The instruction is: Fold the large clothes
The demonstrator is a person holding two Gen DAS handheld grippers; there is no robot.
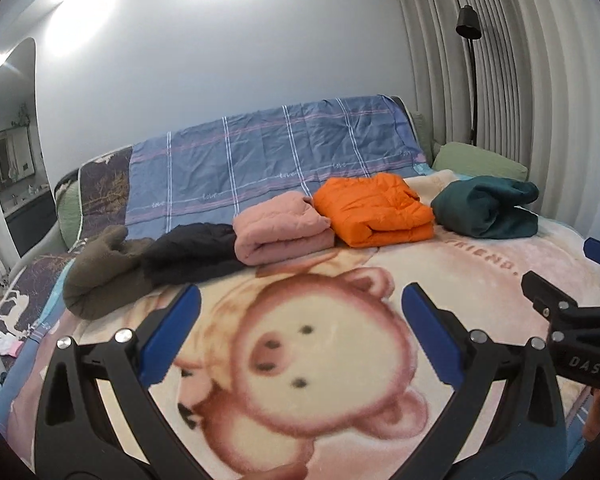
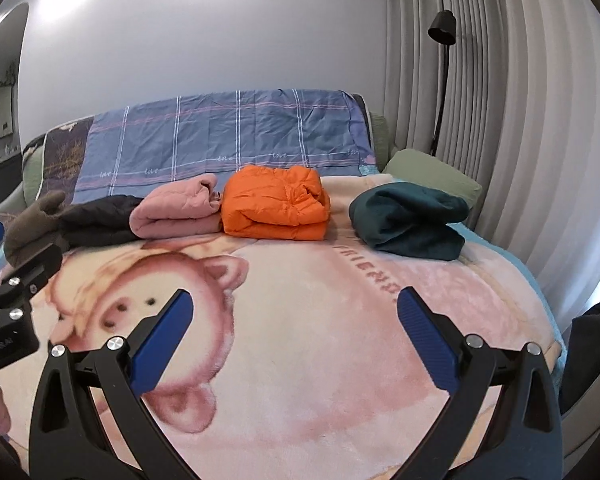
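Hovering grippers: both hung above the bear-print blanket, holding nothing.
Left gripper: blue-padded fingers spread wide apart, empty, over the bear's face.
Right gripper: fingers likewise wide apart and empty; its tip also showed at the right edge of the left wrist view.
Folded clothes: five bundles lay in a row across the far part of the blanket, in front of the blue plaid sheet.
Row order, left to right: olive fleece, black garment, pink quilted piece, orange puffer jacket, teal garment.
Spacing: olive, black, pink and orange touched or overlapped; teal sat apart, near the green pillow.
Surroundings: floor lamp stood against the grey curtain; mirror at far left.
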